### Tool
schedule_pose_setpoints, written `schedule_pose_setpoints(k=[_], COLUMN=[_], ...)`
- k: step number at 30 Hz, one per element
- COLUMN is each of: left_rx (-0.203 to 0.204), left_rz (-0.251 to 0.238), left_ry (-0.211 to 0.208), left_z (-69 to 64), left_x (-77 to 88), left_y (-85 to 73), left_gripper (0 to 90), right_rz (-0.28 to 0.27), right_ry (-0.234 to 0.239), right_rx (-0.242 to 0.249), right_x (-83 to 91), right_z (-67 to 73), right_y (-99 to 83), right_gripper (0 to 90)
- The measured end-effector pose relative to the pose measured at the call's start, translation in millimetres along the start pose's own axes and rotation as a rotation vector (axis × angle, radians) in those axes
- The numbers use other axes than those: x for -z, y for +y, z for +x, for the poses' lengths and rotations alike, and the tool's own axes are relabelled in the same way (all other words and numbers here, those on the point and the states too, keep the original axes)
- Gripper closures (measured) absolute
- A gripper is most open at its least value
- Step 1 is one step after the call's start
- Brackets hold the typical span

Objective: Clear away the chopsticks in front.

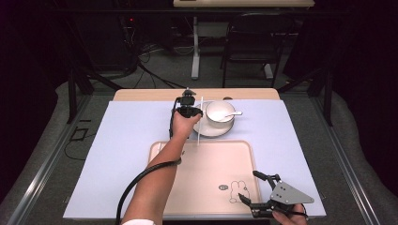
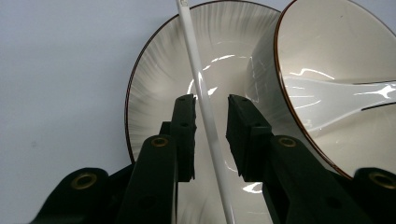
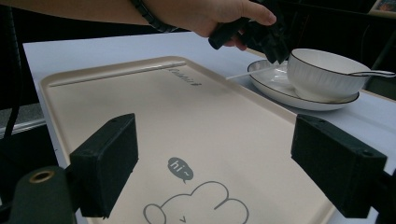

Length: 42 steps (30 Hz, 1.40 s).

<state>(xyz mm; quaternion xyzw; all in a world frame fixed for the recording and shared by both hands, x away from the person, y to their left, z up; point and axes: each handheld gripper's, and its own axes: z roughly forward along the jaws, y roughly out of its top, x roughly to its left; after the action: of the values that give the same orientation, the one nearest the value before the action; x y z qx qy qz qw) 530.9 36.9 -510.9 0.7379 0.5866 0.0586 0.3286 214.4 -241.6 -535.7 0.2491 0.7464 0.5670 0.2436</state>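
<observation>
A thin white stick [image 1: 200, 126] rests across the left rim of a white saucer [image 1: 206, 131] that carries a white bowl [image 1: 219, 112] with a white spoon [image 1: 233, 114] in it. My left gripper [image 1: 187, 112] points down over that rim. In the left gripper view the stick [image 2: 205, 116] runs between the jaws of the left gripper [image 2: 211, 99]; a gap shows on the side of the right pad [image 2: 243, 135], so it is open around the stick. My right gripper [image 3: 215, 126] hovers open and empty over the near right corner of the beige tray [image 1: 206, 164].
The tray [image 3: 140, 93] has a cartoon print at its near end and lies on a pale lilac table cover [image 1: 131, 140]. Beyond the table's far edge stand a chair [image 1: 253, 42], table legs and cables on the floor.
</observation>
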Motion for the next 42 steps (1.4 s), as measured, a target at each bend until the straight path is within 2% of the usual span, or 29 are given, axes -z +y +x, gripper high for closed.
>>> schedule_pose_setpoints(k=[11,15,23,25,33,42], left_rx=[0.018,0.04,0.047,0.063,0.08,0.128], left_rz=[0.011,0.008,0.033,0.037,0.048,0.039], left_ry=[0.005,-0.011,-0.013,-0.021,-0.03,-0.047], left_z=[2.5,4.7,5.6,6.0,5.2,11.2], left_x=[-11.3,-15.3,-22.6,-24.5,-26.2,-24.3], left_y=[0.0,-2.6,-5.9,-6.4,-6.3,-7.3], left_gripper=[74.8,74.7,77.0,77.9,82.0,84.4], right_rz=[-0.006,-0.007,-0.007,-0.008,-0.008,-0.008], right_ry=[0.002,0.003,0.004,0.004,0.005,0.006], right_rx=[0.002,0.0,0.001,0.001,0.0,0.0], right_x=[0.5,0.6,0.3,0.4,0.4,0.3], right_z=[-1.0,-1.1,-0.8,-1.0,-1.0,-1.1], right_y=[0.4,0.4,0.6,0.5,0.6,0.6], right_gripper=[14.5,14.5,14.5,14.5,14.5,14.5])
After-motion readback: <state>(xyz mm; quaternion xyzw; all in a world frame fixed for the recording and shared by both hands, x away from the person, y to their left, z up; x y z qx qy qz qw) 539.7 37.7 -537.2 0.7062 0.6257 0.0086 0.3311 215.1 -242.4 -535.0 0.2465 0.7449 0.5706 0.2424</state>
